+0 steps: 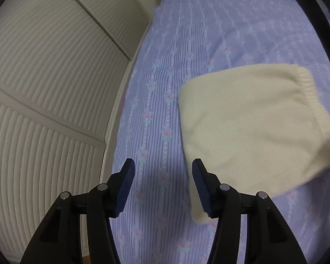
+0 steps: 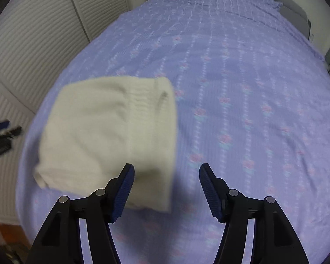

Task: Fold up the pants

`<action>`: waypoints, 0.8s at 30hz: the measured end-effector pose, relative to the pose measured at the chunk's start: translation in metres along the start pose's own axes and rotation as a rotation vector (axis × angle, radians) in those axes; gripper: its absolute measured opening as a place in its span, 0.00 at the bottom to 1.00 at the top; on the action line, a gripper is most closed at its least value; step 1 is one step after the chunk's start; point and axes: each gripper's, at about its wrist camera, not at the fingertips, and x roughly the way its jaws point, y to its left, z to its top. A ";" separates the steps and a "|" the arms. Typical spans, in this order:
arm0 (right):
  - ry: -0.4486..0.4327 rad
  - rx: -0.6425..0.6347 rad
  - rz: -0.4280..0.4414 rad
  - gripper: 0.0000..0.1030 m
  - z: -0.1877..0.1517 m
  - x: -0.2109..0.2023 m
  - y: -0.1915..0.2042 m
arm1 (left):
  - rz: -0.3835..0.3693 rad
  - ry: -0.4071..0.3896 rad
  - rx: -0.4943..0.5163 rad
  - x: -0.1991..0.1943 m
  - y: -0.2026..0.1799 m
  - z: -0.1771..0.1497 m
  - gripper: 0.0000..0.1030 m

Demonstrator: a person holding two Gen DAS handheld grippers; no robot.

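Cream pants [image 1: 253, 129] lie folded into a compact rectangle on the lilac flowered bedspread [image 1: 160, 101], with the ribbed waistband at the far end. My left gripper [image 1: 164, 165] is open and empty, just left of the fold's near corner. In the right wrist view the same pants [image 2: 107, 136] lie to the left. My right gripper [image 2: 167, 168] is open and empty above the fold's near right edge. The left gripper [image 2: 2, 136] shows at the far left edge there.
White louvred closet doors [image 1: 50, 88] run along the left side of the bed. The bedspread [image 2: 242, 88] stretches far ahead and to the right. A grey headboard [image 2: 297, 15] stands at the far end. A strip of wooden floor [image 2: 8, 235] shows at lower left.
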 end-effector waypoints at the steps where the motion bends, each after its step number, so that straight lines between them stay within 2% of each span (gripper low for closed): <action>1: -0.009 -0.011 -0.010 0.60 -0.003 -0.009 -0.003 | -0.007 -0.014 -0.002 -0.012 -0.004 -0.006 0.60; 5: -0.086 -0.060 -0.015 0.61 -0.013 -0.060 -0.022 | -0.027 -0.105 -0.003 -0.086 -0.030 -0.023 0.61; 6: -0.102 -0.068 -0.016 0.66 -0.015 -0.074 -0.028 | -0.024 -0.132 -0.014 -0.109 -0.036 -0.027 0.61; 8: -0.139 -0.072 -0.019 0.75 -0.021 -0.110 -0.047 | -0.029 -0.183 -0.033 -0.151 -0.048 -0.036 0.75; 10: -0.170 -0.068 -0.016 0.76 -0.030 -0.144 -0.066 | -0.045 -0.234 -0.058 -0.197 -0.063 -0.050 0.84; 12: -0.190 -0.055 -0.030 0.82 -0.042 -0.176 -0.091 | -0.078 -0.265 -0.063 -0.238 -0.081 -0.064 0.88; 15: -0.215 -0.041 -0.058 0.83 -0.066 -0.225 -0.124 | -0.076 -0.276 -0.059 -0.288 -0.112 -0.083 0.91; 20: -0.260 -0.012 -0.071 0.83 -0.115 -0.299 -0.176 | -0.141 -0.278 -0.084 -0.356 -0.155 -0.107 0.94; 24: -0.282 0.008 -0.074 0.83 -0.152 -0.339 -0.208 | -0.166 -0.307 -0.087 -0.400 -0.189 -0.123 0.95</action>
